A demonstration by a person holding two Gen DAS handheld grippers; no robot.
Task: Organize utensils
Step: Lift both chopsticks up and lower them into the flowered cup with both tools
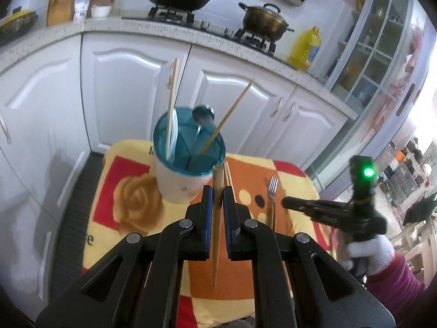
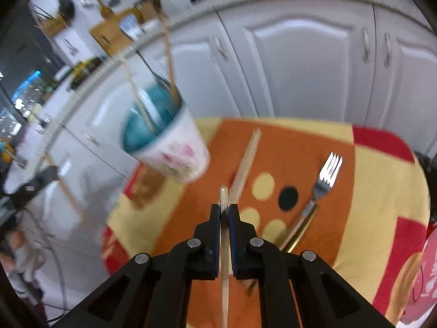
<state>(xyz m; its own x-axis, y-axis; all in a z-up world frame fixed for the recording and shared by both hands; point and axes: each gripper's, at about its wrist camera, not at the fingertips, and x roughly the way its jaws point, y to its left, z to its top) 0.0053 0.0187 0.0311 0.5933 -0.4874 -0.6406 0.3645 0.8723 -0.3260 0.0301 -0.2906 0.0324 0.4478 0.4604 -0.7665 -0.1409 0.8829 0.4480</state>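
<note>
Left tool (image 1: 217,191) is clamping a wooden chopstick (image 1: 217,218), long axis running fwd along the fingers. Utensil holder (image 1: 188,161) is sitting just ahead and left on the tabletop (image 1: 131,191), left hand nearer. Right tool (image 2: 224,209) is gripping a pale stick (image 2: 224,246), prob. a chopstick; view blurred. Fork (image 2: 326,177) is lying farther right.

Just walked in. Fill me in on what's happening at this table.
A person with a gripper in each hand is sorting utensils into a white holder with a teal insert. The left gripper is shut on a brown chopstick; the right gripper is shut on a pale chopstick. The holder already contains chopsticks and a spoon. A fork and loose chopsticks lie on the patterned cloth.
</note>
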